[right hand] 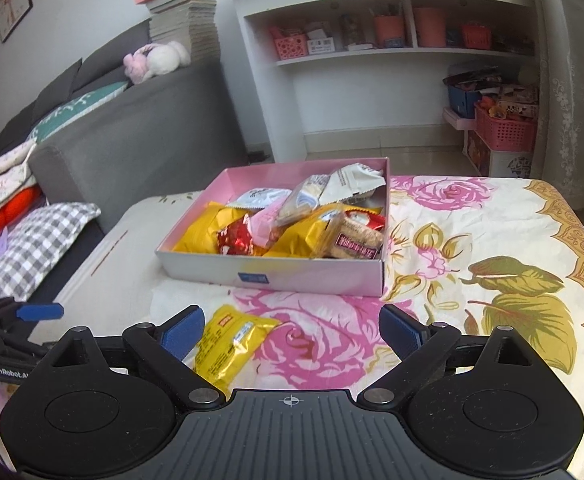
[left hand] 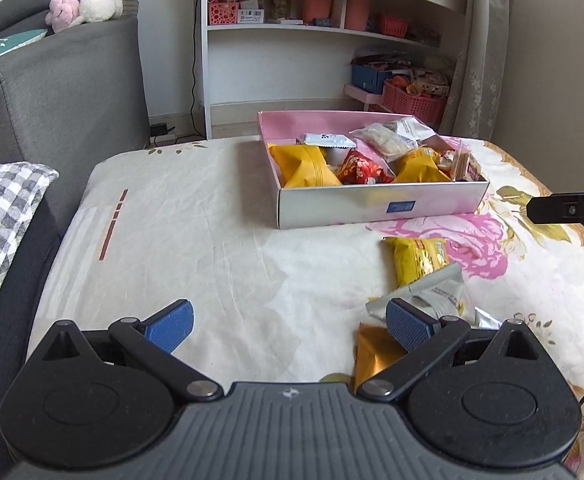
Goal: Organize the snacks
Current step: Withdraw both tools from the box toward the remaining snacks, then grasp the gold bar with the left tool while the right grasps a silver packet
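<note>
Yellow packet flat on floral cloth, just before pink box, which is already heaped. Right gripper spread, empty, nearest. Pinch packet's edge, lift over wall. Left gripper spread; silver sachet beside its pad, possibly touching.

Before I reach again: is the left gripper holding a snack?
No: the left gripper is open, with only bare cloth between its fingers.

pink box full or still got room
Nearly full: the pink box has packets heaped across its floor, some up to the rim. A yellow packet lies outside on the cloth.
</note>
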Motion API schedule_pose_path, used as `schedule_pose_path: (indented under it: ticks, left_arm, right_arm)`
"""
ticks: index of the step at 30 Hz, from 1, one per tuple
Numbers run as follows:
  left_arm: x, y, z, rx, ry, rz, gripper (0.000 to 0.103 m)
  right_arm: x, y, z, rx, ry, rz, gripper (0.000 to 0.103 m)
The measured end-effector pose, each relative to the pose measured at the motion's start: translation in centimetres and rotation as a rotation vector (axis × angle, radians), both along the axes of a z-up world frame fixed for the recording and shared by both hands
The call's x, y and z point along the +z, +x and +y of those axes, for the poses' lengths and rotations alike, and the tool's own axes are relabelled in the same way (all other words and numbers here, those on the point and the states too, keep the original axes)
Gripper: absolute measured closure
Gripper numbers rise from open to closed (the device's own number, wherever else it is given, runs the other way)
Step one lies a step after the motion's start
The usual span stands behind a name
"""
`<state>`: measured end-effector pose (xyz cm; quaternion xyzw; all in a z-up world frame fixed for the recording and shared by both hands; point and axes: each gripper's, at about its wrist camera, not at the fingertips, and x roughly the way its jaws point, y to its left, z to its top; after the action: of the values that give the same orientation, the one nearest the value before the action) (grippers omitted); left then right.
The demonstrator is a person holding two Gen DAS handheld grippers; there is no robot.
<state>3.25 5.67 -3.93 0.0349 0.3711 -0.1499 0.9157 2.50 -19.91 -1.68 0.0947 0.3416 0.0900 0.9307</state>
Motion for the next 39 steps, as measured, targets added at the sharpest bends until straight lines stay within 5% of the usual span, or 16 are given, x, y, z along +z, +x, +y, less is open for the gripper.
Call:
schedule_pose_path:
  ticks: [16, 28, 39]
  left_arm:
    - [-2.2, -2.0, -1.7, -0.185, 0.011, 0.081, 0.003]
    - [-3.4, -3.0, -3.1, -0.299, 0.061, 0.12, 0.037]
    - [-3.2, -2.5, -2.8, -0.252, 0.093, 0.101, 0.07]
  right_arm:
    - [-2.7, -1.2, 4.5, 0.161, -0.064, 0.065, 0.007]
    - [-5.3, -2.9, 6.2, 0.365, -0.204, 0.089, 0.007]
    - [-6.8, -2.9, 7.5, 0.36, -0.278, 0.054, 0.013]
